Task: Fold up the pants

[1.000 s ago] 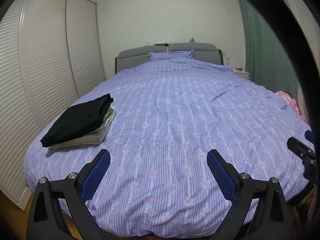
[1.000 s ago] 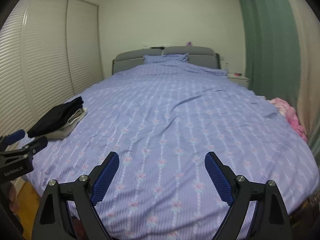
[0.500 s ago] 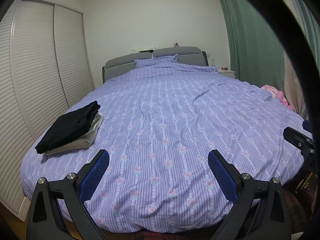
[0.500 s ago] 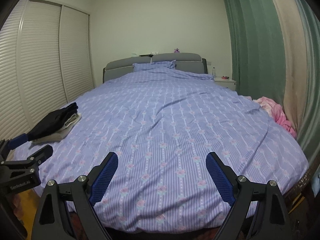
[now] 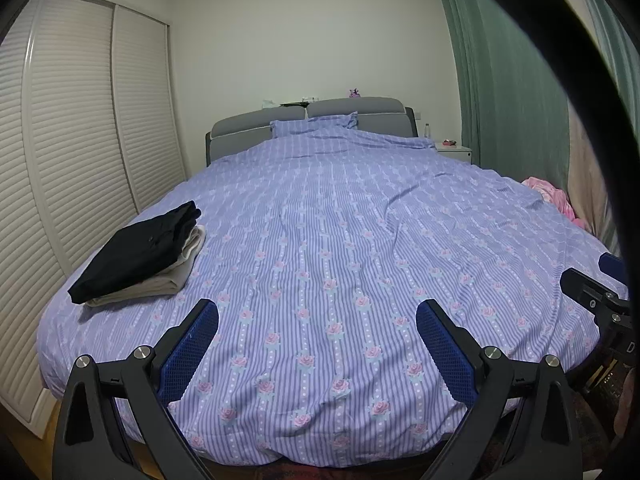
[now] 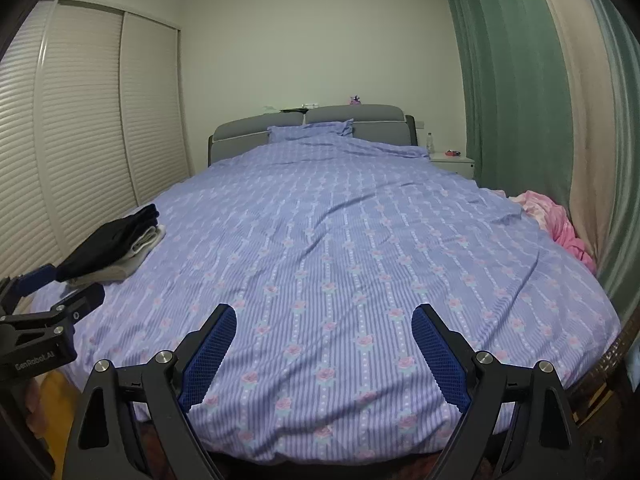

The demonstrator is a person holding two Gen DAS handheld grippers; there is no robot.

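A folded black pair of pants [image 5: 140,250] lies on top of a folded beige garment [image 5: 176,276] at the left edge of the bed; the stack also shows in the right wrist view [image 6: 108,246]. My left gripper [image 5: 318,324] is open and empty, held above the foot of the bed, right of the stack. My right gripper [image 6: 324,328] is open and empty, over the foot of the bed further right. Each gripper shows at the edge of the other's view.
A large bed with a purple striped flowered cover [image 5: 340,240] fills both views. A pink garment [image 6: 560,224] lies at the bed's right edge by green curtains [image 6: 516,80]. Louvred wardrobe doors [image 5: 60,140] stand left. A white nightstand [image 5: 454,150] stands by the grey headboard [image 5: 320,116].
Both grippers have pulled back and risen from the bed, so more of its foot edge shows. Both stay open and empty. The stack has not moved.
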